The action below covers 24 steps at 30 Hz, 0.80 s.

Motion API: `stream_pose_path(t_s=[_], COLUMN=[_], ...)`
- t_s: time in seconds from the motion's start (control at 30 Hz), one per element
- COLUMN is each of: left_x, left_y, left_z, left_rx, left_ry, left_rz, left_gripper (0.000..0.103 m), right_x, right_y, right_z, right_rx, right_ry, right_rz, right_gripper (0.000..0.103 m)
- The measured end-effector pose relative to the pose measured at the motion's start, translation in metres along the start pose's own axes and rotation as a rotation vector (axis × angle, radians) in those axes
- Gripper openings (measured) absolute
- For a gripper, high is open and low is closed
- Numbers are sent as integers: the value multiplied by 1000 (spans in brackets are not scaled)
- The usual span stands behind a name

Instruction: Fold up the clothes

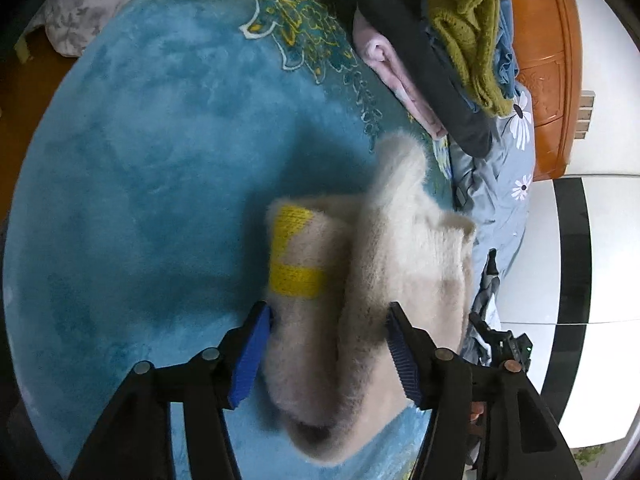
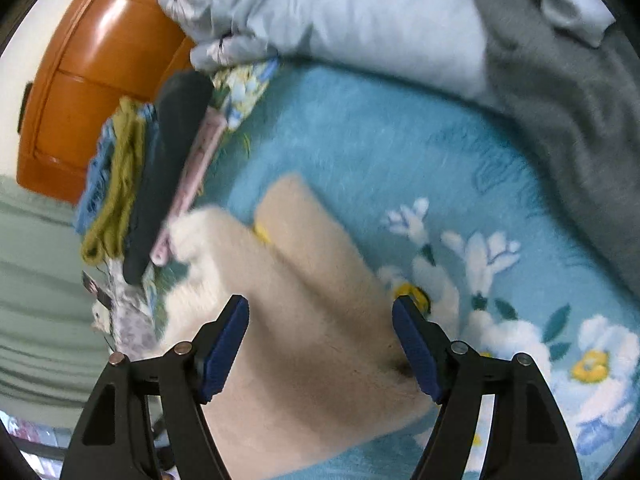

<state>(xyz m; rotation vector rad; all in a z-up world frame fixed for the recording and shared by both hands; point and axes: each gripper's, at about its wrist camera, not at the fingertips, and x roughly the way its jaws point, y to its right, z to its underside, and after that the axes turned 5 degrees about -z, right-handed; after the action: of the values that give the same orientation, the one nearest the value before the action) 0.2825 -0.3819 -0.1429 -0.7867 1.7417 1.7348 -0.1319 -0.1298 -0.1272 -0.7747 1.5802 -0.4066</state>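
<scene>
A fluffy cream sweater [image 1: 372, 280] with yellow stripes lies bunched and partly folded on the teal blanket [image 1: 160, 160]. My left gripper [image 1: 328, 320] is open, its blue-padded fingers straddling the sweater's near edge. In the right wrist view the same sweater [image 2: 304, 300] lies folded lengthwise, and my right gripper [image 2: 320, 316] is open with its jaws on either side of it. Neither gripper clamps the cloth.
A stack of folded clothes [image 1: 440, 52] (pink, black, olive, blue) sits by the orange wooden headboard [image 1: 548, 60]; it also shows in the right wrist view [image 2: 152, 184]. A pale floral duvet [image 2: 340, 12] and a grey blanket [image 2: 560, 140] lie beyond.
</scene>
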Motion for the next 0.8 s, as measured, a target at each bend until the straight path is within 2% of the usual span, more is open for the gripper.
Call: stream_pose_path(t_s=[0.03,0.1,0.23,0.4,0.5,0.6,0.73,0.8], left_x=[2,5,6,5,8,1,-1,2], left_y=[1,0,-10,-4,-4,2,9,3], left_z=[0,-1,5,10,6,3,3,2], left_rx=[16,41,2,46,39,60,102,75], left_ry=[-5,-14,-11,30,36,84,97,84], left_rz=[-10,-28,-17,-54,-63,-106,-145,-121], left_gripper=[66,69,70,71,72,73,73,74], right_x=[1,-4,-21,-21,-11,4,18,21], right_y=[2,12,32,53,50,40,33,32], right_z=[3,13,28,39,35,23,9,6], right_rx=[-3,32,83,162,184,163,138,128], right_ry=[9,51,95,70,81,81,68,60], right_rz=[9,-31,-49,-142,-189,-180,-186,-187], right_gripper=[75,75,75,75,77,78,80,80])
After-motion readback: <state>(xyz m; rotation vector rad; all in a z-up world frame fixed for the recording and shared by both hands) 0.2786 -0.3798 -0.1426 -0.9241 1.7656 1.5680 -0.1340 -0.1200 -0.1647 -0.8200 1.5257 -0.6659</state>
